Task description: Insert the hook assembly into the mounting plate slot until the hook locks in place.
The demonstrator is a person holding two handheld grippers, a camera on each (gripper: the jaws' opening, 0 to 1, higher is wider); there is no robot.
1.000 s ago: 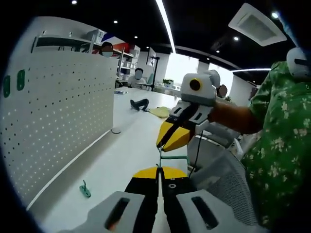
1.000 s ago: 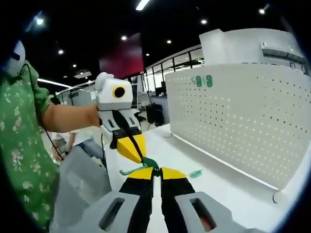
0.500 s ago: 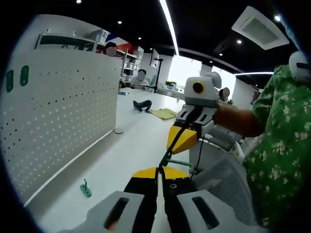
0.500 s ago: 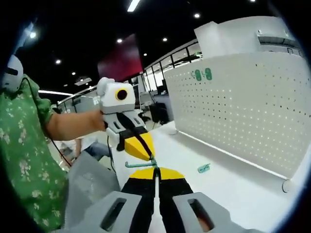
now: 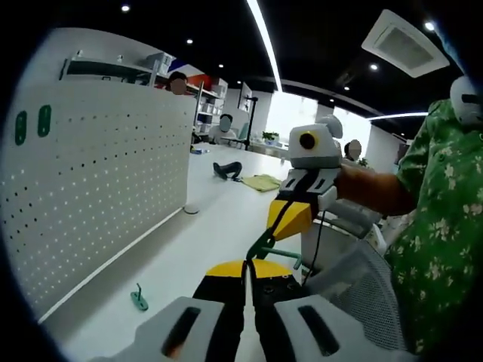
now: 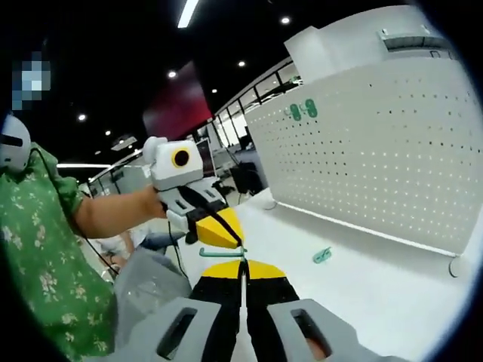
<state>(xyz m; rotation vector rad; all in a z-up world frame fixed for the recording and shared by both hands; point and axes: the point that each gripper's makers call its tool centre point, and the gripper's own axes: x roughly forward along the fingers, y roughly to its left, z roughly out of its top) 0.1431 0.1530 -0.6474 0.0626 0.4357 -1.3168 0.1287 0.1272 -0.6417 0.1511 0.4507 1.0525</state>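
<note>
Here, both grippers are shown raised above the white table (image 5: 189, 249), facing one another, with a green hook assembly (image 5: 273, 247) held between them. In the left gripper view, the left gripper (image 5: 244, 265) is seen with its jaws pressed together on the near end of the green part, while the right gripper (image 5: 285, 219) enters from the right with its yellow tips closed on the far end. The same double grasp is confirmed in the right gripper view, where the hook assembly (image 6: 223, 253) lies crosswise between the right gripper (image 6: 243, 265) and the left gripper (image 6: 215, 230).

Compared with 1 second ago, the 2 grippers have been drawn slightly apart and the green rod is now more exposed between them; much of the apparent shift of the background is attributed to camera motion.

The white perforated mounting plate (image 5: 98, 181) stands upright at the table's far edge, well apart from the held part. A 2nd small green hook (image 5: 139, 299) lies on the table near the plate's foot, also visible in the right gripper view (image 6: 322, 255). 2 green pieces (image 6: 300, 111) are already seated high on the plate.

Insertion is judged not yet begun: the assembly appears to be in preparation or re-gripping, and its transport to a slot remains to be done.
</note>
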